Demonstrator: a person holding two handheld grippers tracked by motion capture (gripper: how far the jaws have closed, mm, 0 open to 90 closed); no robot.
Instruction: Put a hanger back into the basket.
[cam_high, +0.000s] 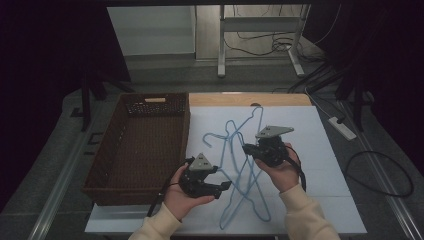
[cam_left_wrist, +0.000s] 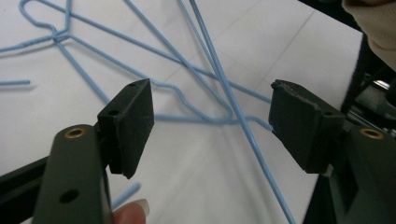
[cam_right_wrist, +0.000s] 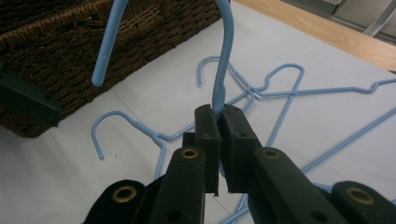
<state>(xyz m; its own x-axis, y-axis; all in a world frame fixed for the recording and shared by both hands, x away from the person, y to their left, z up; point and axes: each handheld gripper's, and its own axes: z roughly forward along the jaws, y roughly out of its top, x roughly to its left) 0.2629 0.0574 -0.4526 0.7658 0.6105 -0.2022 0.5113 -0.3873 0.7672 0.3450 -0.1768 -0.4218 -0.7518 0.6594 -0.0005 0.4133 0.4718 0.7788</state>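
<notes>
Right gripper: jaws closed on the neck of a blue wire hanger, its hook curving up and over toward 11 o'clock in the right gripper view. In the high view this gripper sits near table centre, above a loose tangle of blue hangers lying on the white table sheet. Count looks like 3 or 4 hangers, hard to separate.

Left gripper: jaws wide apart, gripping nothing, hanger wires crossing the sheet beyond them. High view puts it at 7 o'clock of the right gripper, just beside the pile.

Brown wicker basket stands at 9 o'clock of the hangers.
</notes>
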